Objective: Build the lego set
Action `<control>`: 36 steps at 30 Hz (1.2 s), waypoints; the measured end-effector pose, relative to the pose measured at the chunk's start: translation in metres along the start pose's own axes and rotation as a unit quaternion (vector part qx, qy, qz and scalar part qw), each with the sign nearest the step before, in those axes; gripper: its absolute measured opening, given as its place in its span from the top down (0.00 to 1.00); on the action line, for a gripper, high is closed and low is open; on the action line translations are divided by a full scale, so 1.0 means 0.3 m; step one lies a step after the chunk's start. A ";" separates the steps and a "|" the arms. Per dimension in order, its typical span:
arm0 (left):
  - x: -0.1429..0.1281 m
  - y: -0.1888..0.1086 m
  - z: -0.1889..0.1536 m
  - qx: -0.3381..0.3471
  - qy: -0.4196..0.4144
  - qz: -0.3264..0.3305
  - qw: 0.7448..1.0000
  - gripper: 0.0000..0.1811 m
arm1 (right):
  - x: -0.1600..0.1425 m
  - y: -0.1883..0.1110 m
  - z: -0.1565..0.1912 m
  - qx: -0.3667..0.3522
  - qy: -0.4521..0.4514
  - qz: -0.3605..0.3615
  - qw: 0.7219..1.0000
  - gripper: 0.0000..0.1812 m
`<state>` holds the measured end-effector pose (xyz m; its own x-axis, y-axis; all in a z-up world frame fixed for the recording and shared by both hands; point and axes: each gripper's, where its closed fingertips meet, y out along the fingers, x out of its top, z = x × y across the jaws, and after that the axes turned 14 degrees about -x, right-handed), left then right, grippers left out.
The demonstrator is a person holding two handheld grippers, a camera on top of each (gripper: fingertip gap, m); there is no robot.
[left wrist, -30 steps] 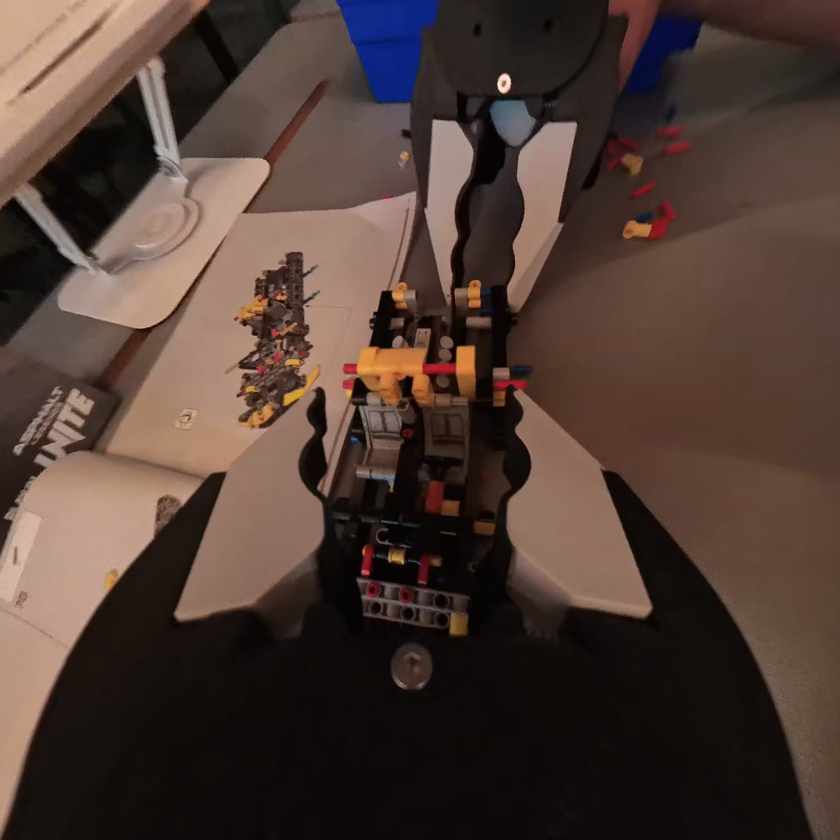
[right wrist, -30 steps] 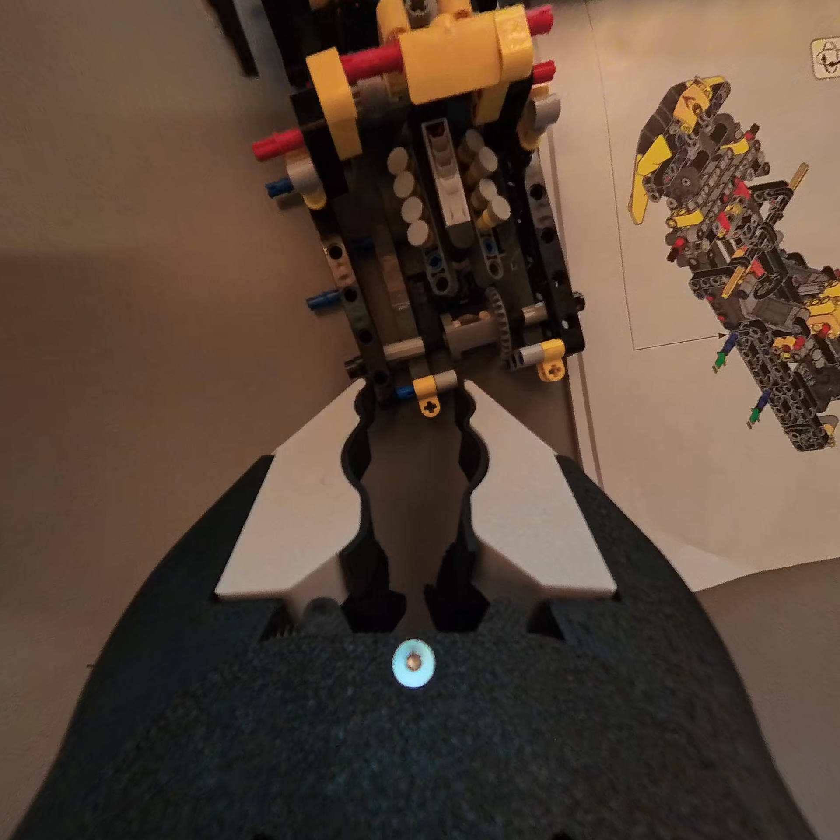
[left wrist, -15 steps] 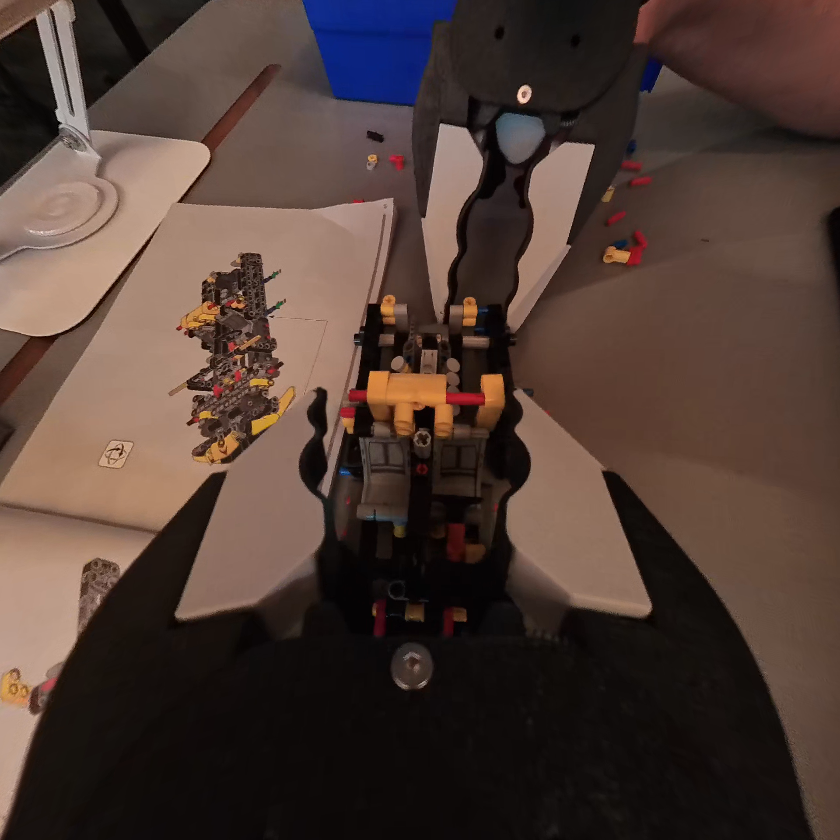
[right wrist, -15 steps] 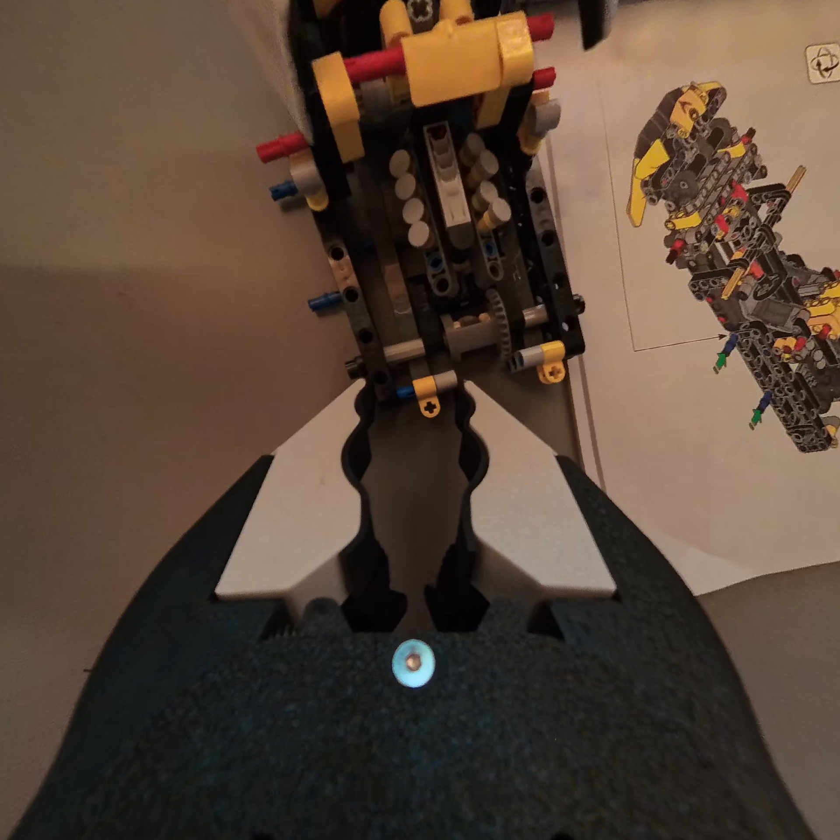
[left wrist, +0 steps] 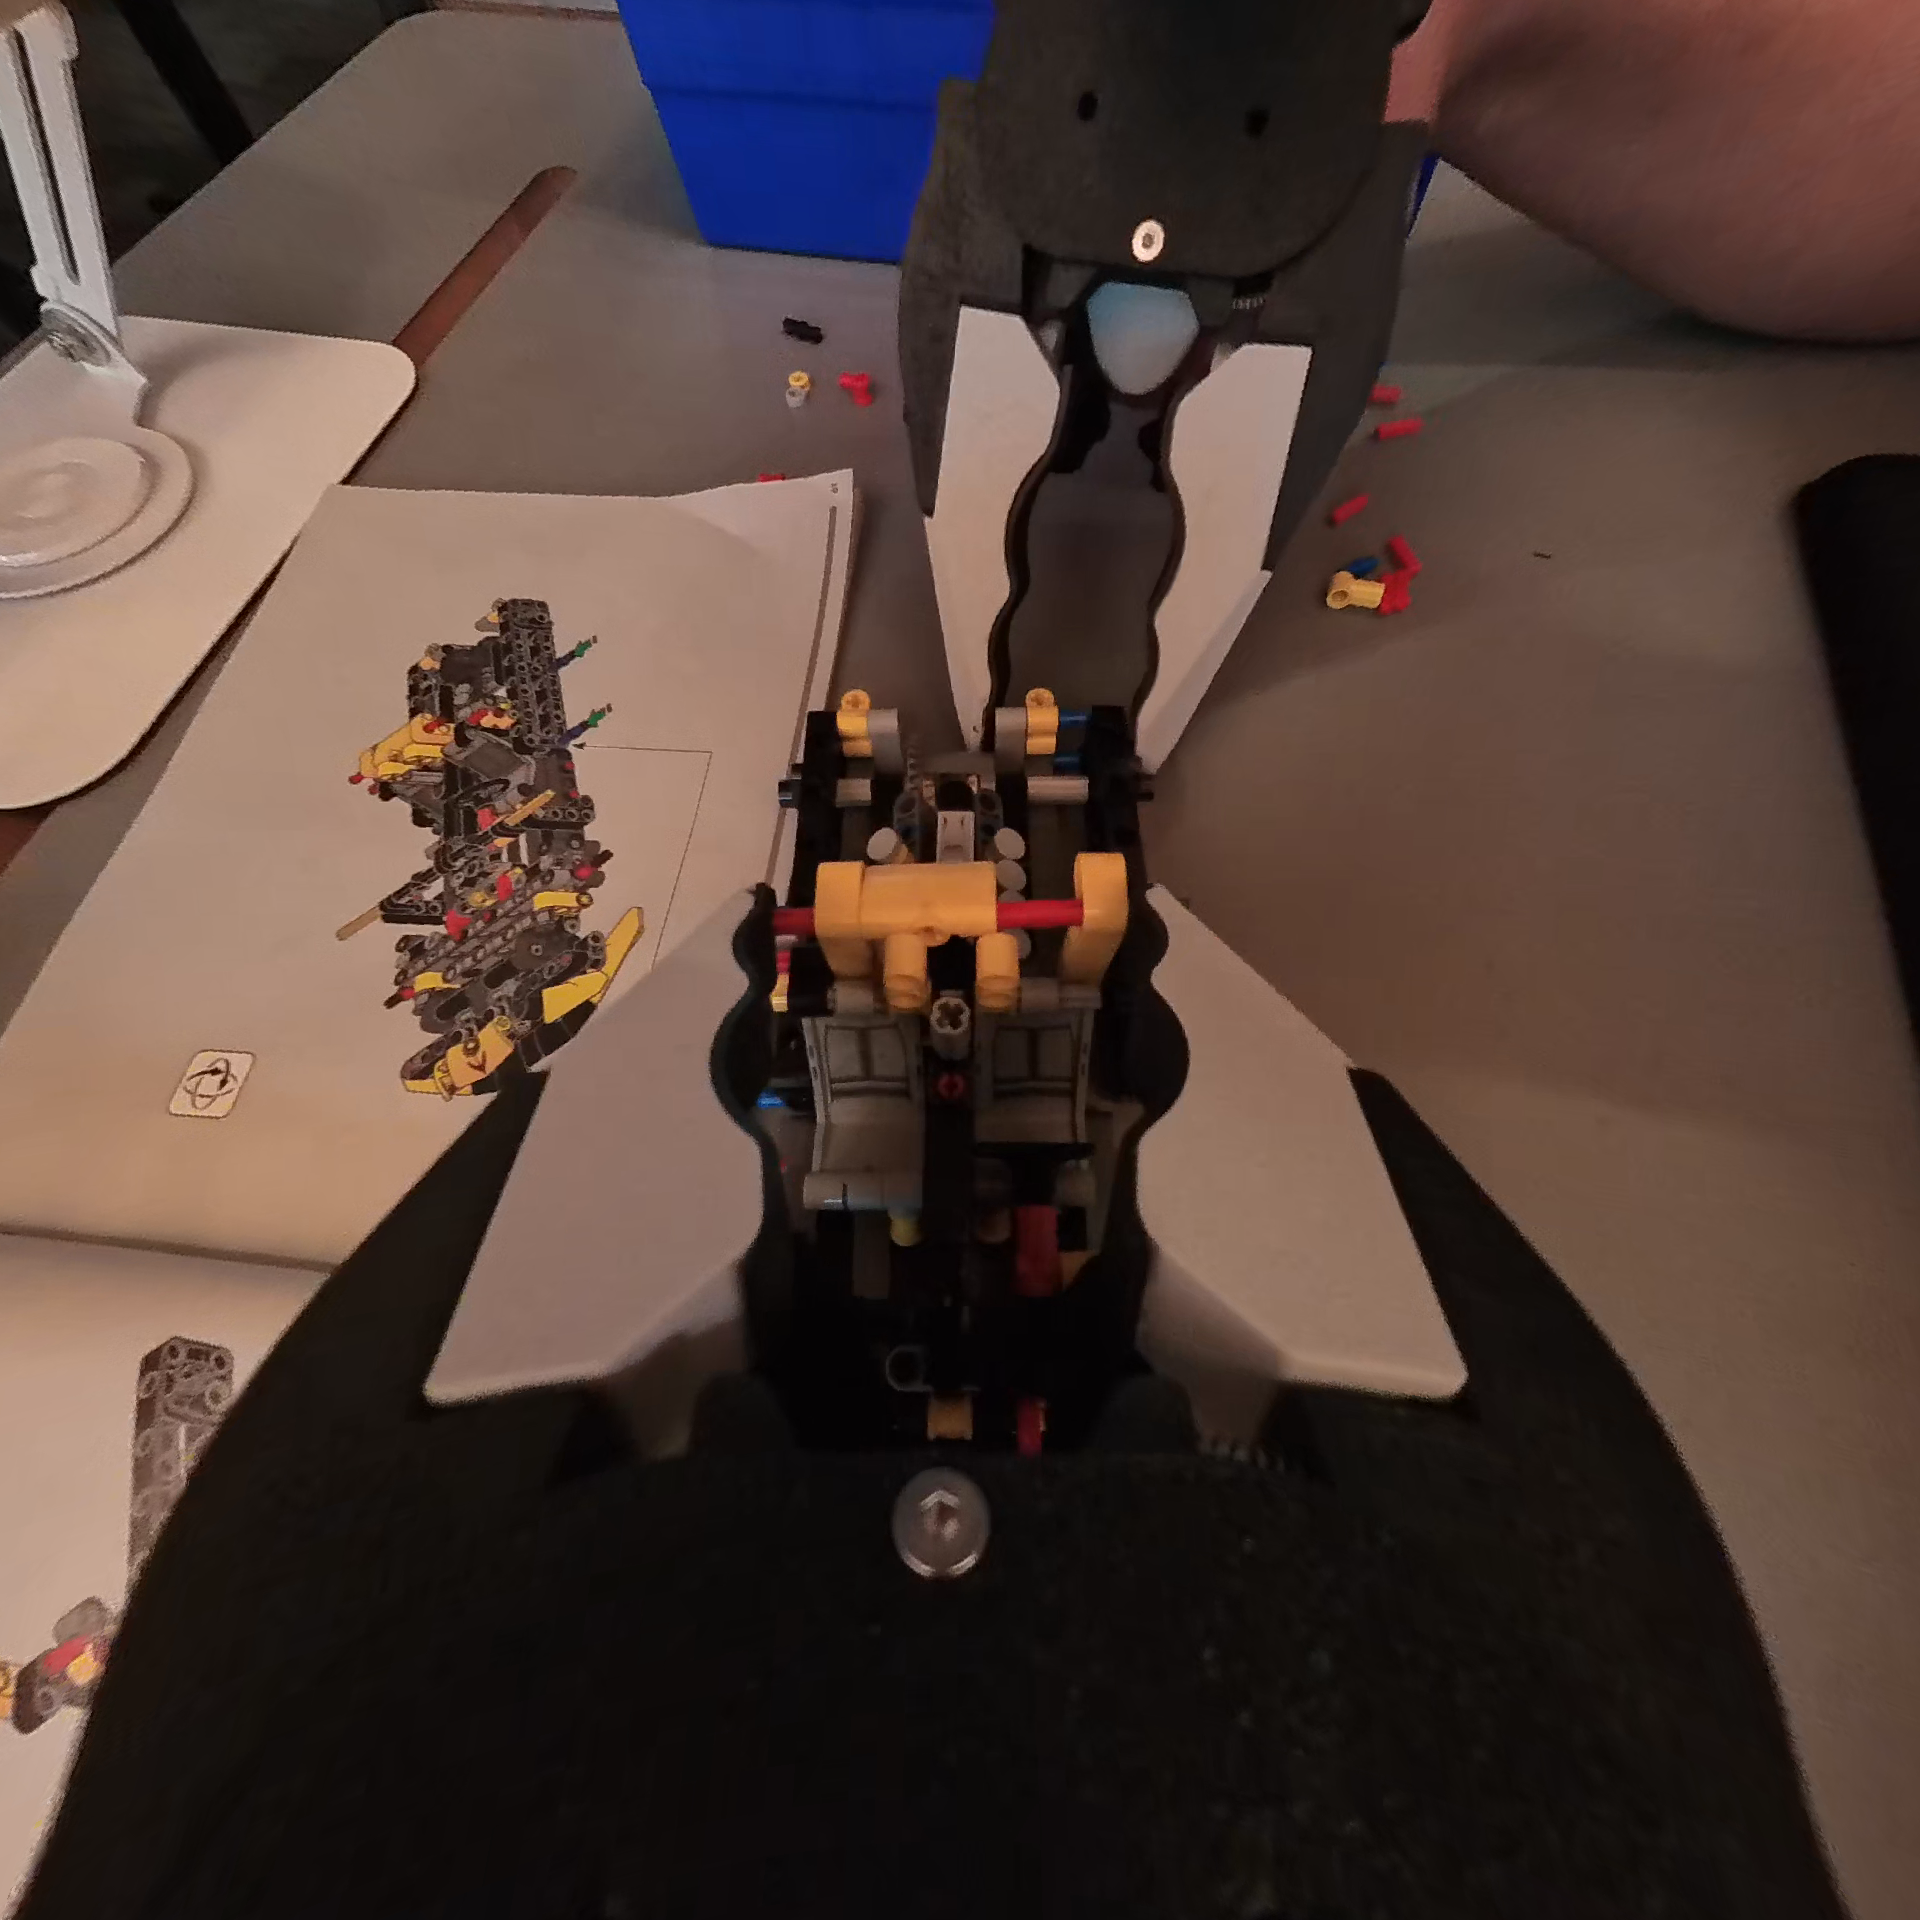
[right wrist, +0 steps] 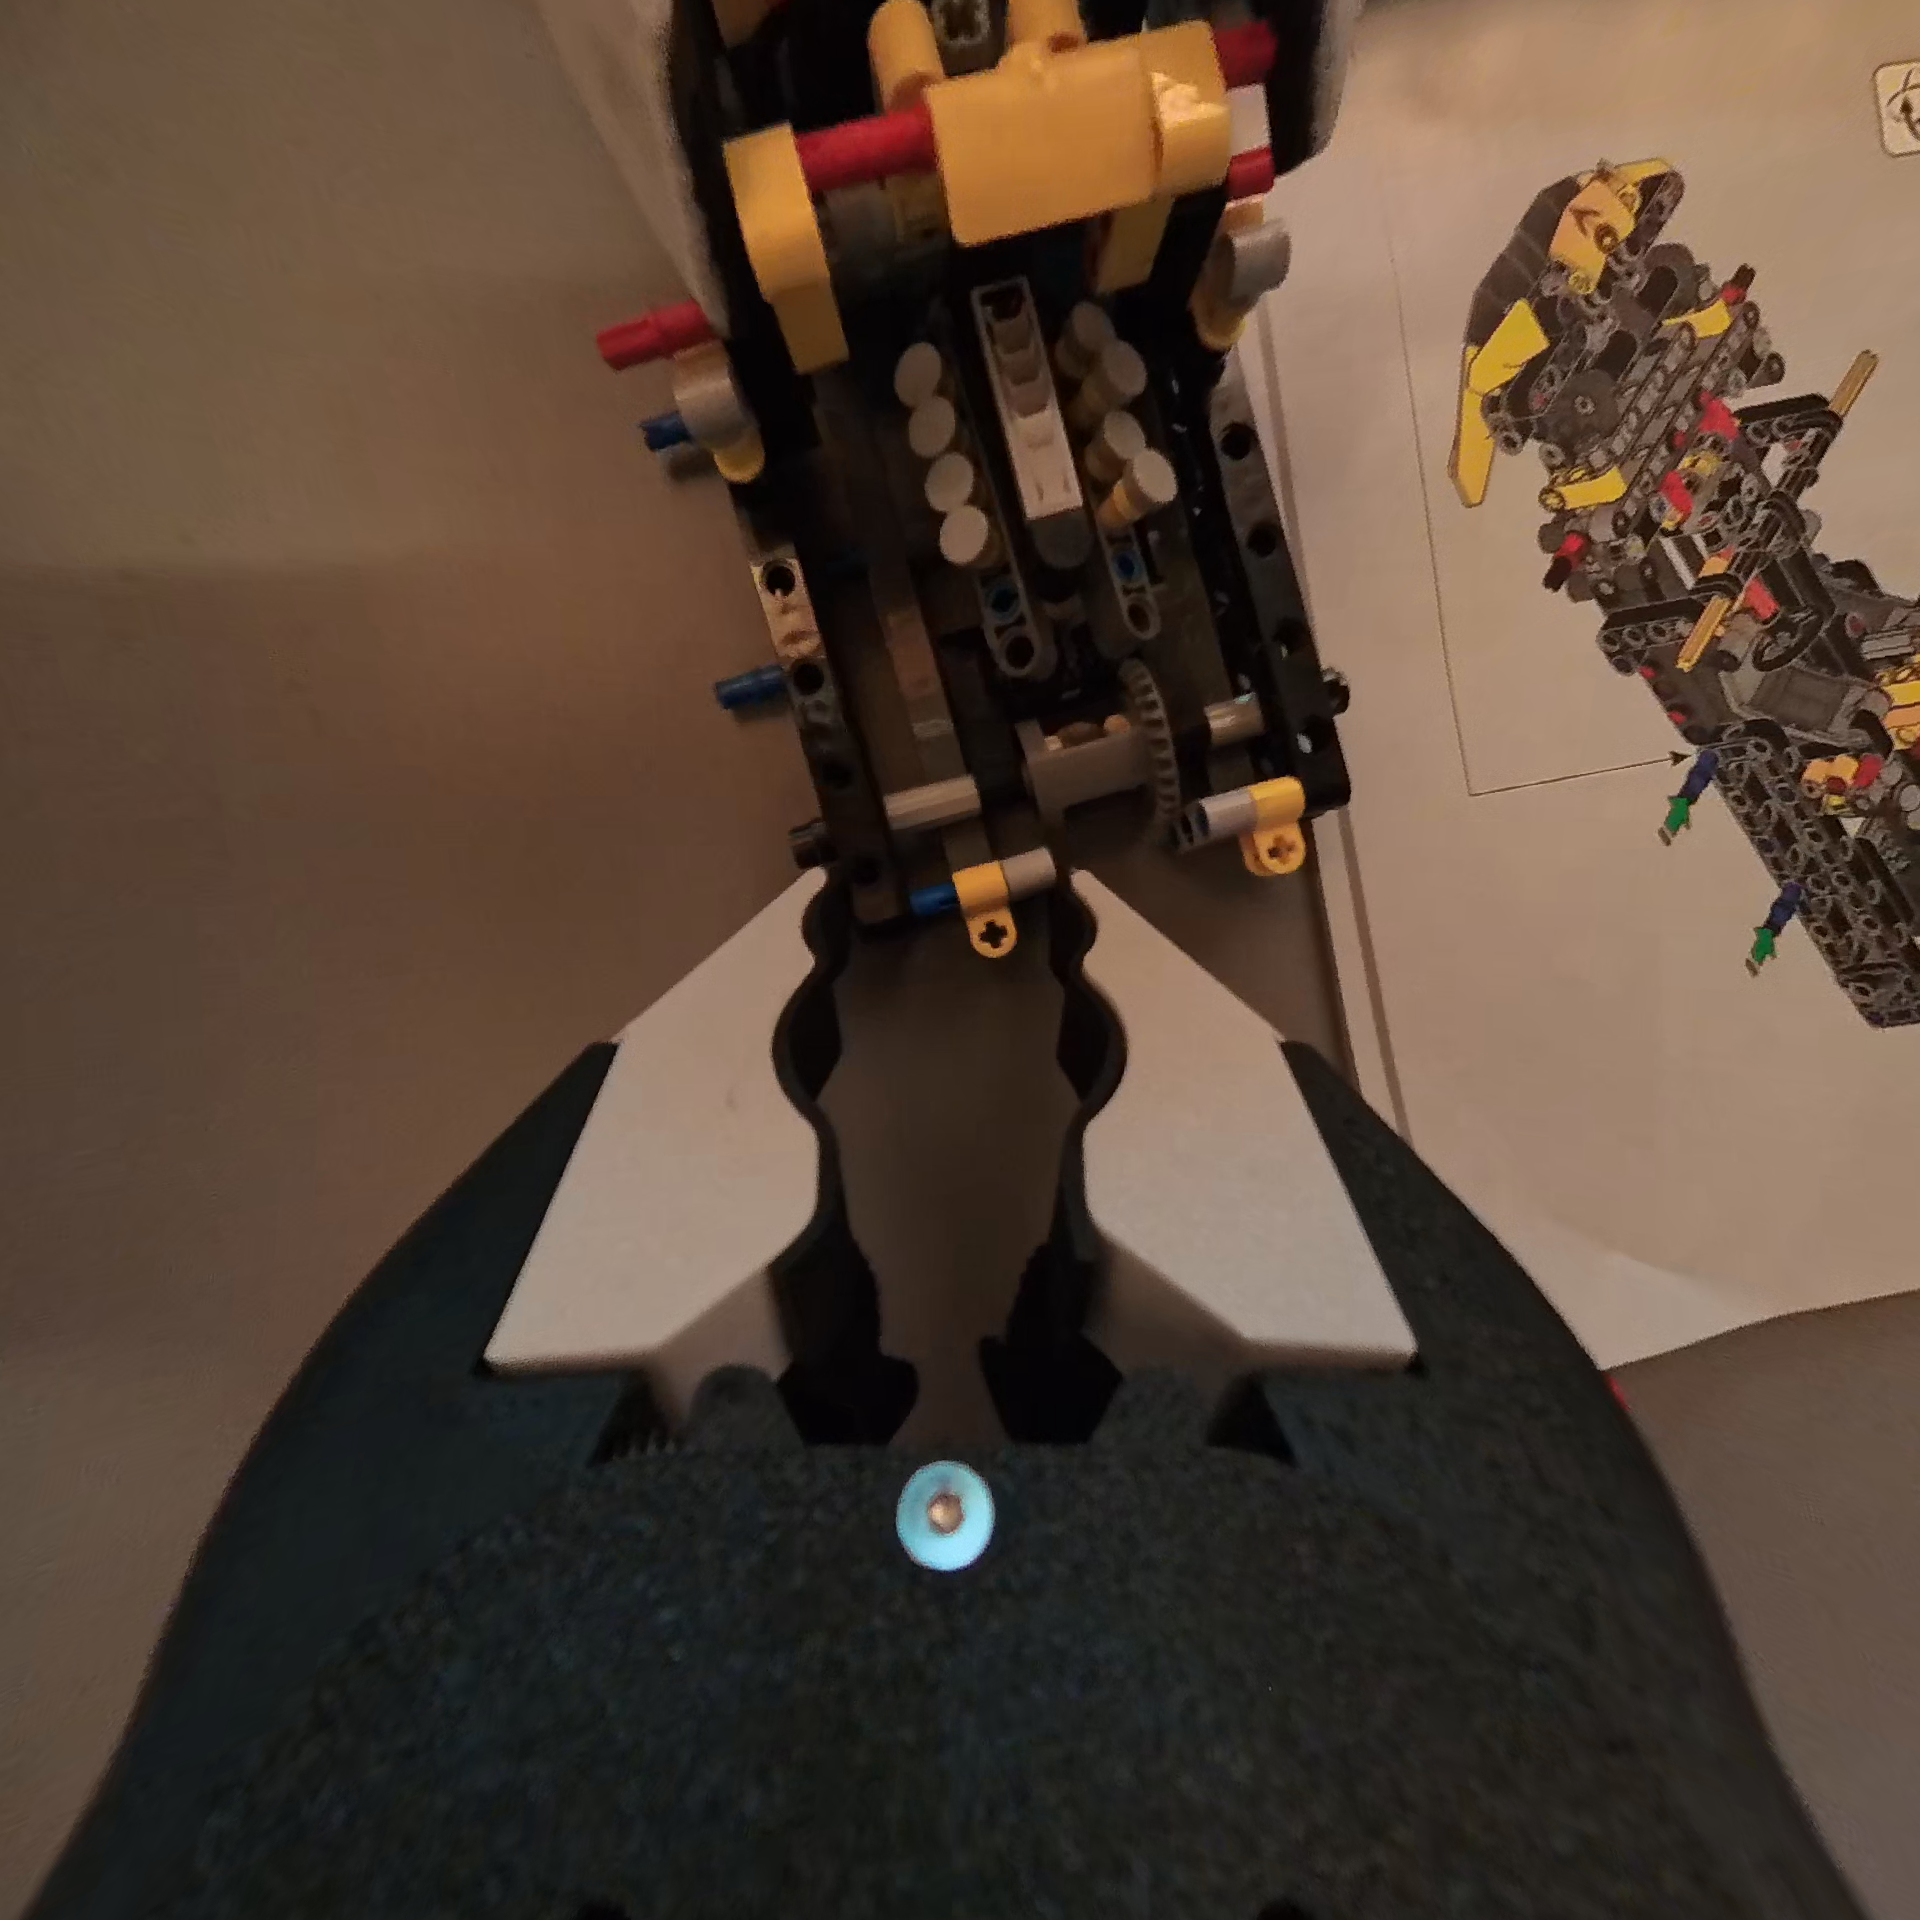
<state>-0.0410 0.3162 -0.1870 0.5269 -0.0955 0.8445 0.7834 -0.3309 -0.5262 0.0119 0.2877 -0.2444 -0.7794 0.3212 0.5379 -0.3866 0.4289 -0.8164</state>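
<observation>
A half-built lego model (left wrist: 956, 1039) of black beams, yellow connectors and red axles lies lengthwise between my left gripper's (left wrist: 956, 904) fingers, which press on its sides. My right gripper (left wrist: 1070, 717) faces it from the far end. In the right wrist view its fingertips (right wrist: 951, 904) close on the near end of the model (right wrist: 1039, 520), around a small yellow connector (right wrist: 992, 914) on a grey pin. A gear and several grey pins show on the model's upper face.
The open instruction booklet (left wrist: 468, 831) lies left of the model, and also shows in the right wrist view (right wrist: 1662, 623). A blue bin (left wrist: 800, 125) stands behind. Loose small pieces (left wrist: 1371, 582) are scattered at the back right. A white stand base (left wrist: 135, 520) sits at the far left. Both grippers' tips are roughly 30 cm from the white stand base (left wrist: 135, 520).
The left wrist view has tilted so the model now sits deeper between the left fingers and its grey end beam is hidden. The right gripper holds the same spot on the model.
</observation>
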 end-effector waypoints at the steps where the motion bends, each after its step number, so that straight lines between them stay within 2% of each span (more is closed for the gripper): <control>1: 0.000 0.000 0.001 0.004 0.003 0.001 1.000 0.63 | 0.000 0.000 0.001 0.000 -0.001 0.004 1.000 0.79; 5: -0.003 0.003 -0.003 0.018 0.025 0.009 1.000 0.64 | -0.003 -0.004 0.013 0.014 -0.017 0.012 1.000 0.74; 16: -0.003 0.003 -0.009 0.016 0.024 0.009 1.000 0.64 | -0.001 0.000 0.005 0.015 -0.025 0.002 1.000 0.81; 23: -0.001 0.004 -0.005 0.026 0.028 0.010 0.999 0.66 | -0.002 0.001 0.004 0.012 -0.018 0.019 1.000 0.81; 36: 0.006 -0.017 0.000 0.036 0.020 0.002 0.999 0.66 | 0.001 0.005 -0.002 0.007 -0.023 0.009 1.000 0.81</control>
<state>-0.0439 0.3178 -0.1827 0.5180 -0.1347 0.8447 0.8034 -0.2624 -0.5345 0.0113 0.2888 -0.2454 -0.8084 0.2896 0.5125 -0.3789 0.4105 -0.8294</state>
